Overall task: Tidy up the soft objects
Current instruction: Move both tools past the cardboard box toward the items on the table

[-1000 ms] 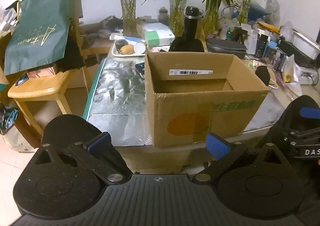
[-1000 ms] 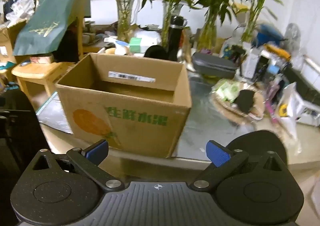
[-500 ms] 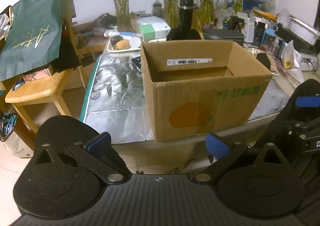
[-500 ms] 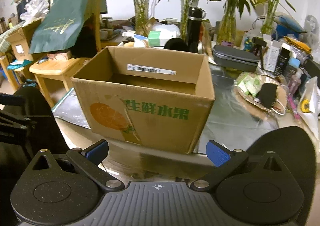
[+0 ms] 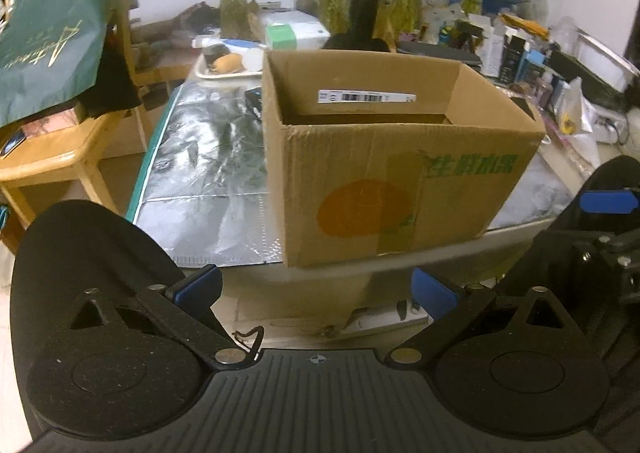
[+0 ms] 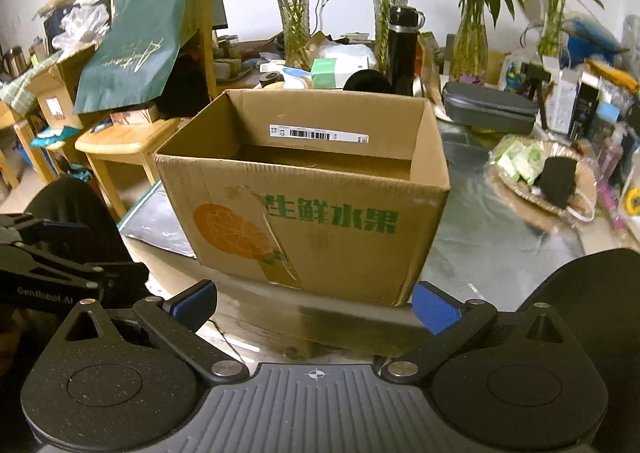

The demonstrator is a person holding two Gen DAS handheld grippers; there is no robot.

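Note:
An open cardboard box [image 5: 400, 173] with an orange print and green lettering stands at the table's front edge; it also shows in the right wrist view [image 6: 312, 209]. Its inside looks empty as far as I can see. My left gripper [image 5: 316, 289] is open and empty, held in front of and below the box. My right gripper [image 6: 314, 303] is open and empty, just in front of the box's front face. A black soft item [image 6: 558, 179] lies in a shallow basket [image 6: 520, 193] right of the box.
Silver foil mat [image 5: 208, 173] covers the table left of the box. A wooden chair [image 5: 60, 157] with a green bag [image 5: 52, 49] stands at the left. Glass vases with bamboo [image 6: 298, 21], a black bottle [image 6: 402, 49], a grey case [image 6: 488, 109] and clutter crowd the back.
Both grippers have drawn back and down a little from the box, and the views have shifted slightly. Both jaws stay open and empty.

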